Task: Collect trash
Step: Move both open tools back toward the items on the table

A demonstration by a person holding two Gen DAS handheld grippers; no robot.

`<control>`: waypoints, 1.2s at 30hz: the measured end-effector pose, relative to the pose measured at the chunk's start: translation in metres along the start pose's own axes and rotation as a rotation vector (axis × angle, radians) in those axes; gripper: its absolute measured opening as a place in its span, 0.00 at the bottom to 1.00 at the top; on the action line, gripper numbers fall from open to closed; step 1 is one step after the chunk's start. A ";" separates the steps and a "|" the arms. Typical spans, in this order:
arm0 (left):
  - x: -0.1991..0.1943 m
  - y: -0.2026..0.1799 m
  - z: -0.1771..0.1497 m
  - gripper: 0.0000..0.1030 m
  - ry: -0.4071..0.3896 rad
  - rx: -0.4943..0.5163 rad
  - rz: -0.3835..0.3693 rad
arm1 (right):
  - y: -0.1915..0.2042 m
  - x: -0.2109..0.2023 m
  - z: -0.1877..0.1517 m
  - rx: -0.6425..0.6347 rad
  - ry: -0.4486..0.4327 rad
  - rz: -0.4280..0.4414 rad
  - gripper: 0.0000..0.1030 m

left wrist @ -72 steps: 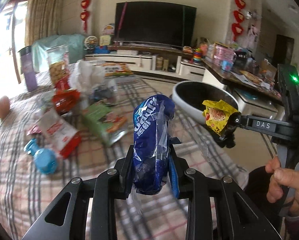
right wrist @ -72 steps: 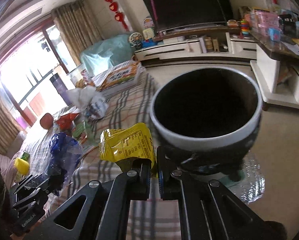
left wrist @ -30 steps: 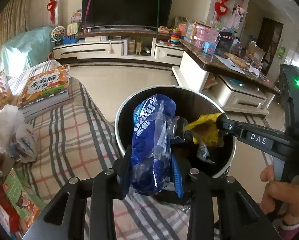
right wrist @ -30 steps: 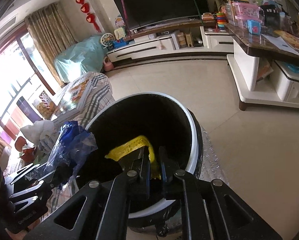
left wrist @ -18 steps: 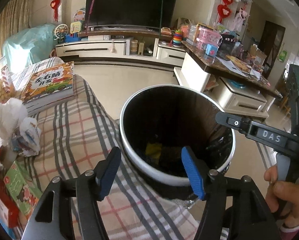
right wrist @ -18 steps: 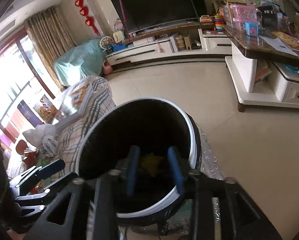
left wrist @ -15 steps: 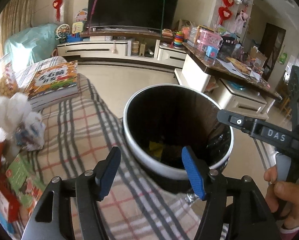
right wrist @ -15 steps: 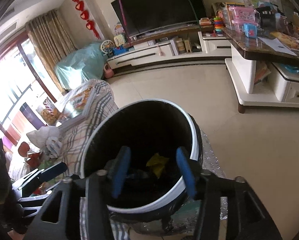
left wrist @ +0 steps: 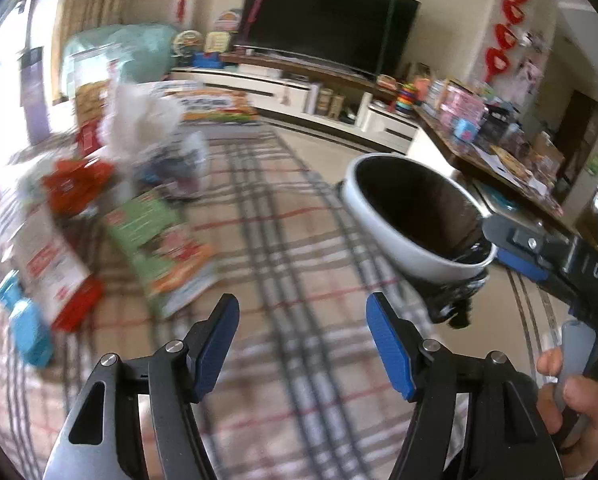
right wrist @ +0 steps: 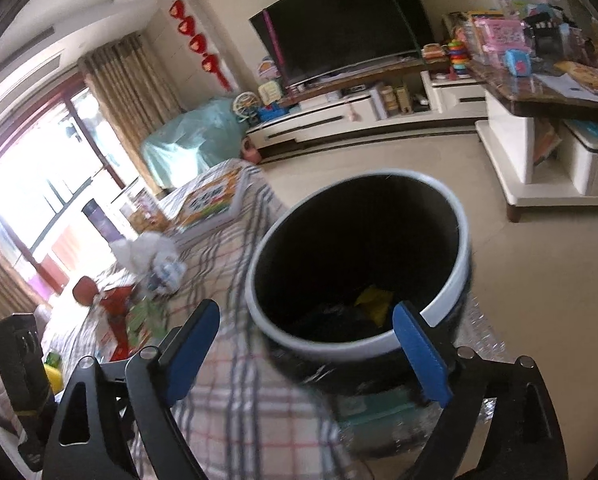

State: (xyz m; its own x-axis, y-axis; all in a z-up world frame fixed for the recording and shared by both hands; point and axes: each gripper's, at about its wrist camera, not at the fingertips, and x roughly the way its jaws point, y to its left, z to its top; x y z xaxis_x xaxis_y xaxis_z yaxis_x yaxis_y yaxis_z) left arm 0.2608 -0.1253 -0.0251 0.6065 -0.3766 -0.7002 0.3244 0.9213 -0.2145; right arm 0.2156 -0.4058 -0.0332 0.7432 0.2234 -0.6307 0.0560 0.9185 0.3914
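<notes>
Your trash bin, a round black tub with a white rim, stands off the plaid table's edge, a crumpled yellow wrapper lying inside. Your left gripper and right gripper are both opening, nothing between their blue pads.

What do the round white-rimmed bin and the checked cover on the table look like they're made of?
The round white-rimmed bin looks like smooth plastic, matte white at the rim, with a glossy black liner bag inside, judging by the crinkled shiny film below its rim. The checked table cover looks like soft woven cloth: matte, with a plaid pattern.
</notes>
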 end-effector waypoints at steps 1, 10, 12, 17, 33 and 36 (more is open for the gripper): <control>-0.004 0.004 -0.002 0.64 0.000 -0.011 0.005 | 0.005 0.002 -0.004 -0.006 0.008 0.008 0.88; -0.052 0.036 -0.030 0.64 -0.034 -0.084 0.073 | 0.044 0.018 -0.032 -0.042 0.074 0.079 0.88; -0.062 0.042 -0.038 0.64 -0.039 -0.101 0.087 | 0.054 0.023 -0.037 -0.058 0.092 0.092 0.88; -0.081 0.059 -0.054 0.64 -0.047 -0.145 0.127 | 0.075 0.032 -0.048 -0.095 0.129 0.131 0.88; -0.092 0.109 -0.045 0.64 0.003 -0.281 0.249 | 0.135 0.071 -0.062 -0.241 0.216 0.214 0.88; -0.086 0.111 -0.037 0.64 0.023 -0.276 0.275 | 0.142 0.079 -0.060 -0.266 0.223 0.217 0.88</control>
State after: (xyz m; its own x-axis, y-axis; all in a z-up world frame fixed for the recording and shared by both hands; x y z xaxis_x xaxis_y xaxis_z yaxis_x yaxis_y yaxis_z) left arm 0.2178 0.0126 -0.0143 0.6261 -0.1122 -0.7716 -0.0575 0.9803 -0.1892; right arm 0.2426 -0.2381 -0.0676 0.5541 0.4595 -0.6941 -0.2824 0.8881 0.3626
